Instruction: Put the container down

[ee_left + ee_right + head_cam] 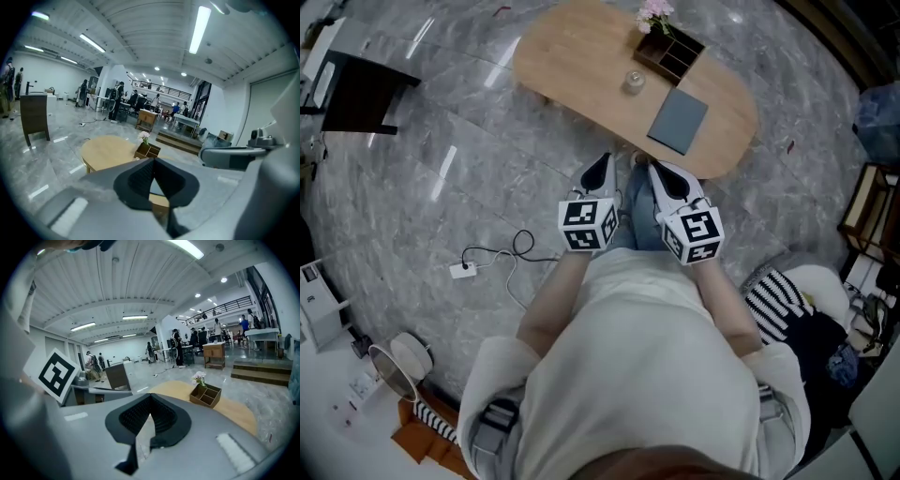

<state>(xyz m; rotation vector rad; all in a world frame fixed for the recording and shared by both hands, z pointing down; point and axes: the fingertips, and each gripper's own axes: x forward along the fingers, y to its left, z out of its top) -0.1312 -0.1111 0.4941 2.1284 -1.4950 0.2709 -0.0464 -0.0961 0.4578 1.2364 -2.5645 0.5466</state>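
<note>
I judge the container, a small clear glass jar (633, 82), already down mid oval wooden tabletop (572, 66), my left gripper (600, 167) and right gripper (661, 173) empty, fingers together, so I'd just keep clear.

Cream top (637, 347), blue jeans (639, 211); grey left hand-held gripper (600, 166) and right hand-held gripper (660, 171) bear black-white cubes (588, 225).

Right tongs (150, 397) shut together — nothing between, wooden organizer (206, 395) on oval table (232, 411)

Bright strip lights (199, 28), glaring floor (412, 141), fisheye edges
</note>
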